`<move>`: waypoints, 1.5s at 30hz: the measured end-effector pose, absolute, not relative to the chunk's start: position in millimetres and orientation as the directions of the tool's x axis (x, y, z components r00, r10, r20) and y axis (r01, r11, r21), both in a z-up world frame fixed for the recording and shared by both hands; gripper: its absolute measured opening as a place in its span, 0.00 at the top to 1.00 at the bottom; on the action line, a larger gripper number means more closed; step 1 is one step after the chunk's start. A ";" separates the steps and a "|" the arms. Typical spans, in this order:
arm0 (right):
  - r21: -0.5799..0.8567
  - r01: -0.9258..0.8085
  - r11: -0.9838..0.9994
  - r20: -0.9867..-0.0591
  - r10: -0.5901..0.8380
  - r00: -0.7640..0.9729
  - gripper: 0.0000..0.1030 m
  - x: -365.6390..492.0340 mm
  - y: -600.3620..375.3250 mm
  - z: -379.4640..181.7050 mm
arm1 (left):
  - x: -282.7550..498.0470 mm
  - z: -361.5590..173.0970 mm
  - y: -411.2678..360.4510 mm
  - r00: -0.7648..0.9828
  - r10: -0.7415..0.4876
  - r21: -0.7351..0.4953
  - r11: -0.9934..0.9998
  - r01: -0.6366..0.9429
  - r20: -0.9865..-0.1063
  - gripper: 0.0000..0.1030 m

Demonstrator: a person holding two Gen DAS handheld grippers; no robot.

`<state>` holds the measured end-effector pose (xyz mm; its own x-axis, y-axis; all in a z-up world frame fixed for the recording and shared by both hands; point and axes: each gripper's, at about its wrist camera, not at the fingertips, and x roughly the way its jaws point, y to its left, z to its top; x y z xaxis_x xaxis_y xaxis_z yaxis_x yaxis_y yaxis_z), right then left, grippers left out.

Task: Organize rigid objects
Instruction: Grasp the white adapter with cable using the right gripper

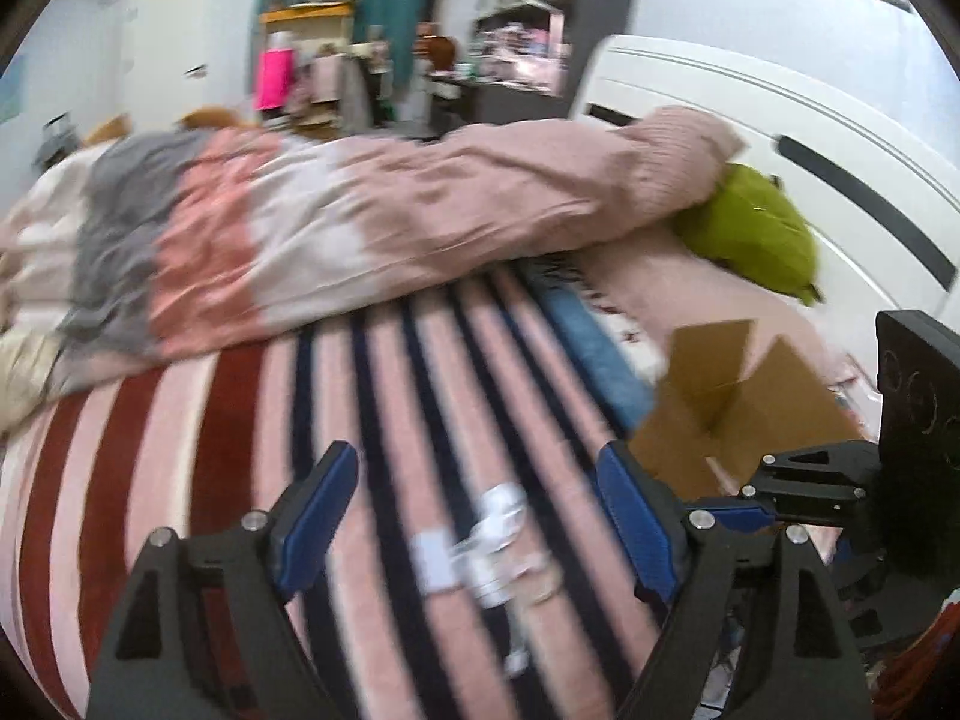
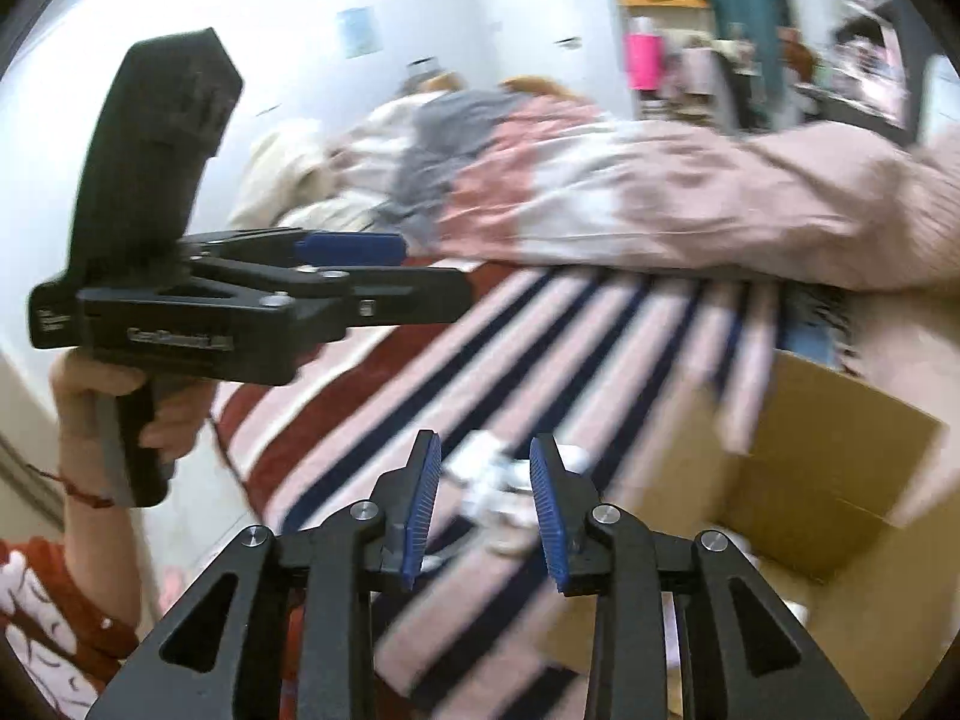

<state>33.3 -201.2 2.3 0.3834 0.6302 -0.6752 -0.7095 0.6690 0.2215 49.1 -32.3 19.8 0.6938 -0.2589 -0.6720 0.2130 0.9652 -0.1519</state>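
Note:
A small heap of silvery-white rigid items [image 1: 492,546] lies on the striped bedspread [image 1: 240,420], blurred by motion. My left gripper [image 1: 480,468] is open above and just behind the heap, empty. In the right wrist view the same heap [image 2: 504,474] shows just beyond my right gripper [image 2: 485,450], which is open and empty. An open cardboard box [image 1: 720,414] stands on the bed to the right of the heap; it also shows in the right wrist view [image 2: 810,480]. The left gripper [image 2: 372,264] appears at the left of the right wrist view, held by a hand.
A bunched pink, white and grey duvet [image 1: 360,228] lies across the far part of the bed. A green cushion [image 1: 756,234] rests against the white headboard [image 1: 780,120]. Cluttered shelves [image 1: 528,30] stand beyond the bed.

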 end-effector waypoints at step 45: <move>0.151 -0.557 0.817 -0.735 0.470 0.490 0.76 63.0 -71.9 -147.6 | -0.9 -90.5 92.7 0.702 -0.160 -0.240 0.971 -0.017 -0.694 0.22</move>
<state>63.0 -71.9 -147.6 0.4897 0.4697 -0.7346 -0.5571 0.8166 0.1508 -0.9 92.7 -90.5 0.7016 -0.1600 -0.6943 -0.0166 0.9705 -0.2405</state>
